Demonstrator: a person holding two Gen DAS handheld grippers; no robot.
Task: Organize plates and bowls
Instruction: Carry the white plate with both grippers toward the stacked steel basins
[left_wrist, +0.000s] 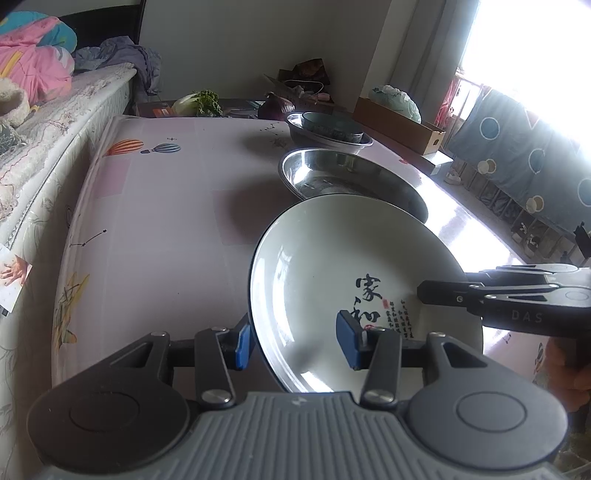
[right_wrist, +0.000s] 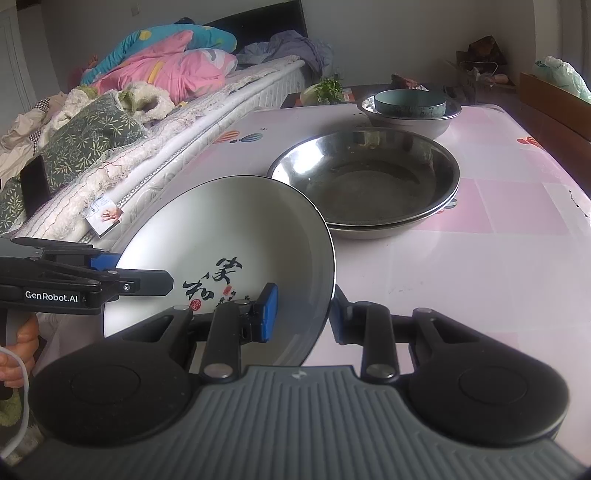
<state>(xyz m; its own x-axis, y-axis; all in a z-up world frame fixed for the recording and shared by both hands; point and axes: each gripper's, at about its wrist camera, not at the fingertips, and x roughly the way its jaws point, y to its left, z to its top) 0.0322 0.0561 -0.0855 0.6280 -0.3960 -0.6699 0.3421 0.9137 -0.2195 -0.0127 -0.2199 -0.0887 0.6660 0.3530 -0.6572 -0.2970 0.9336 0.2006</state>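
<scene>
Both your tongs grip one white plate (left_wrist: 332, 280) with black calligraphy, lifted tilted above the bench (left_wrist: 166, 221). The left tongs (left_wrist: 295, 341) clamp its near-left rim, the right tongs (right_wrist: 301, 312) its right rim. Just beyond the plate sit stacked steel basins (right_wrist: 369, 181).

The white plate (right_wrist: 221, 236) has black writing and a dark rim. The pink tablecloth (left_wrist: 155, 206) shows striped balloons. The gripper pads (left_wrist: 243, 347) are blue.
</scene>
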